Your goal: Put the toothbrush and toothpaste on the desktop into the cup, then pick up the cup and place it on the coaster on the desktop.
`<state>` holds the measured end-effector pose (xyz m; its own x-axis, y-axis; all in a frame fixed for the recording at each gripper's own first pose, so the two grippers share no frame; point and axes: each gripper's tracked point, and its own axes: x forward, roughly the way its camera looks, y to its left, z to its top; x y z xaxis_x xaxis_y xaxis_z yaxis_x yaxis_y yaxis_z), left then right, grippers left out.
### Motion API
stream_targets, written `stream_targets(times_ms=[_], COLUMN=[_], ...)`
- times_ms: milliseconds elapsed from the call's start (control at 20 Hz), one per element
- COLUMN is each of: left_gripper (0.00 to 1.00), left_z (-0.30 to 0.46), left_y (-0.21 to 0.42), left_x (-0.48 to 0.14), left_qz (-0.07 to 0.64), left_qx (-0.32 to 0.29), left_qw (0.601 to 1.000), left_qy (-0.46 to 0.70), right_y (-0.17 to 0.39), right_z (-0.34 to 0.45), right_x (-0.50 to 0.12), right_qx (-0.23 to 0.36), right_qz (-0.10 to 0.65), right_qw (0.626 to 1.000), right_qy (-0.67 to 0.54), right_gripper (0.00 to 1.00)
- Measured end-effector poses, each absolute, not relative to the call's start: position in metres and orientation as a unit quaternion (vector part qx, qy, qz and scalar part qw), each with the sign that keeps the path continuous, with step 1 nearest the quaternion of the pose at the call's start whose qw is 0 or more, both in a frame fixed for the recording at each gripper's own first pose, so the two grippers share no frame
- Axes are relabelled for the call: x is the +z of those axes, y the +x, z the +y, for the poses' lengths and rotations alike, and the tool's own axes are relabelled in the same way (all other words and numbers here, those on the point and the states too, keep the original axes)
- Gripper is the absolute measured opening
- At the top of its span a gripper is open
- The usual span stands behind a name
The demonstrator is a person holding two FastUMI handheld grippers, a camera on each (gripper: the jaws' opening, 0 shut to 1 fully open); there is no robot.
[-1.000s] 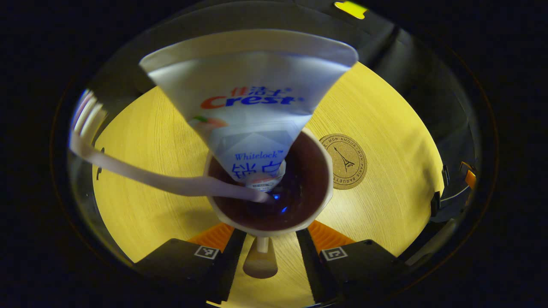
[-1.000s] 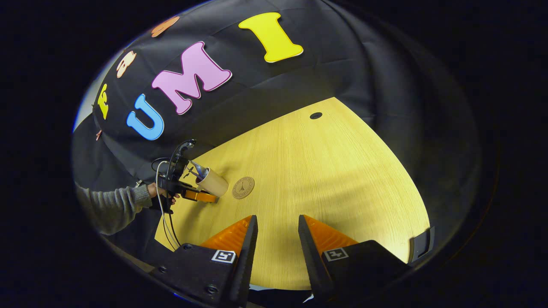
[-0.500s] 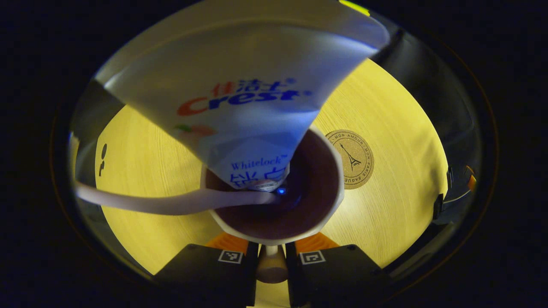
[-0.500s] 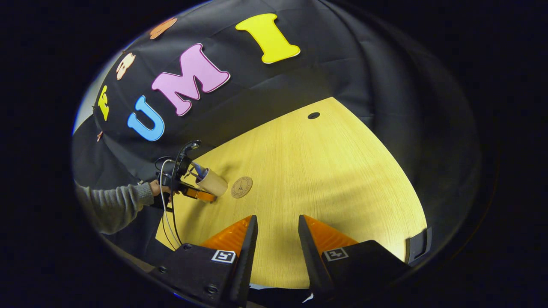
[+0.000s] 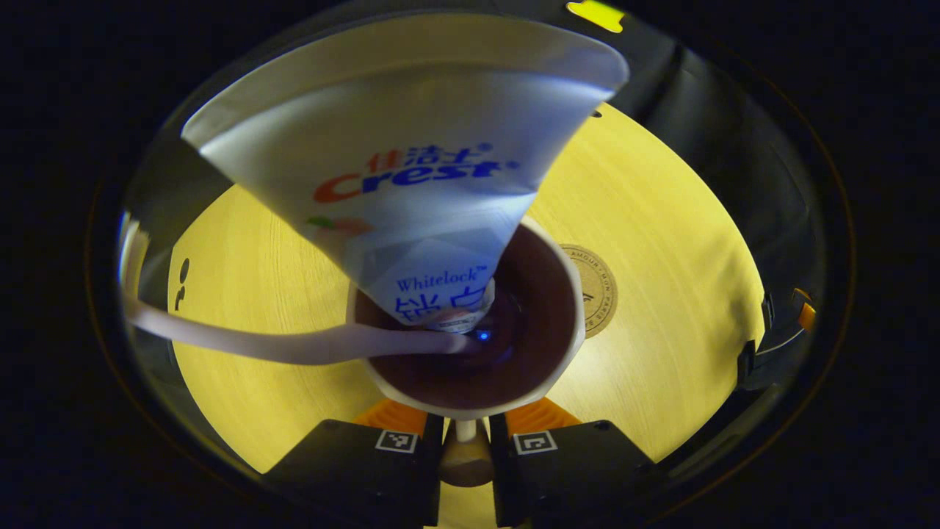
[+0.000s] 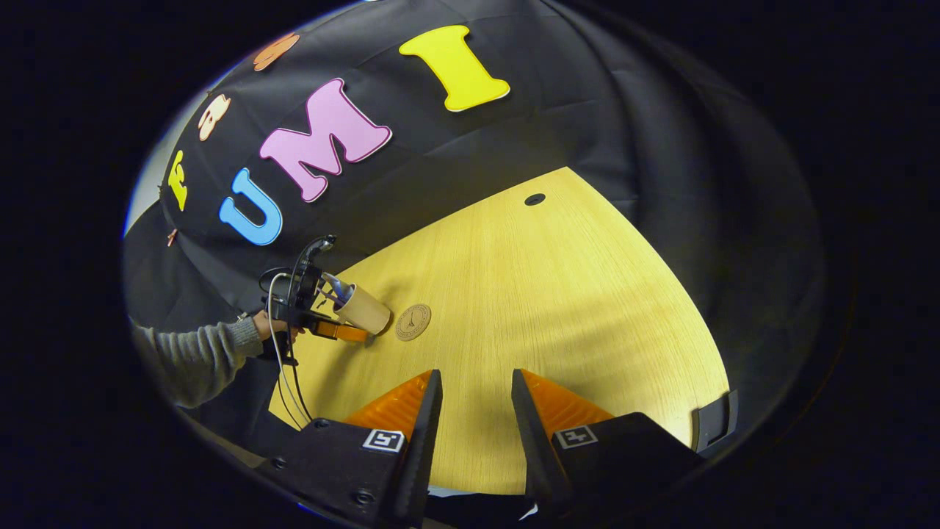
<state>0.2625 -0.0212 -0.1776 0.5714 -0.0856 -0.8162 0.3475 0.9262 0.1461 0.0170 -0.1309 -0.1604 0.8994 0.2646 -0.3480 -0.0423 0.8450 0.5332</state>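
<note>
A cream cup [image 5: 565, 294] with a dark inside holds the white toothpaste tube [image 5: 411, 176] and the pale toothbrush [image 5: 279, 342], which leans out to the left. My left gripper [image 5: 465, 441] is shut on the cup's handle. The round cork coaster [image 5: 596, 290] lies just right of the cup, its left edge hidden behind the rim. In the right gripper view the cup [image 6: 363, 310] tilts in the far gripper beside the coaster [image 6: 413, 322]. My right gripper [image 6: 476, 389] stands open over the desk with nothing between its fingers.
The yellow wooden desktop [image 6: 551, 294] has a small dark hole [image 6: 534, 199] near its far edge. A black clamp [image 6: 711, 422] sits at its right corner. A grey sleeve [image 6: 198, 353] and cables reach in from the left.
My left gripper has shut on the cup's handle. The cup has since shifted toward the coaster, whose edge it now covers. The right gripper has not moved.
</note>
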Motion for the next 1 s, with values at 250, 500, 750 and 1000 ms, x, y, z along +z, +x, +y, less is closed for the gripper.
stream_targets(times_ms=[250,500,750,1000], left_gripper=[0.33,0.38,0.38,0.38], left_z=[-0.045,-0.075,-0.104,-0.108], left_y=[0.26,0.26,0.263,0.262], left_x=[-0.175,-0.182,-0.186,-0.19], left_qz=[0.443,0.441,0.439,0.448], left_qx=[-0.133,-0.146,-0.159,-0.159], left_qw=[0.873,0.869,0.865,0.856], left_qy=[0.158,0.173,0.184,0.202], right_y=[0.012,0.005,0.004,0.004], right_z=[-0.133,-0.144,-0.151,-0.159], right_x=[-0.161,-0.162,-0.161,-0.164], right_qx=[0.084,0.078,0.073,0.066], right_qz=[0.207,0.206,0.206,0.206], right_qw=[0.937,0.938,0.937,0.936], right_qy=[0.269,0.268,0.272,0.278], right_gripper=[0.59,0.59,0.59,0.59])
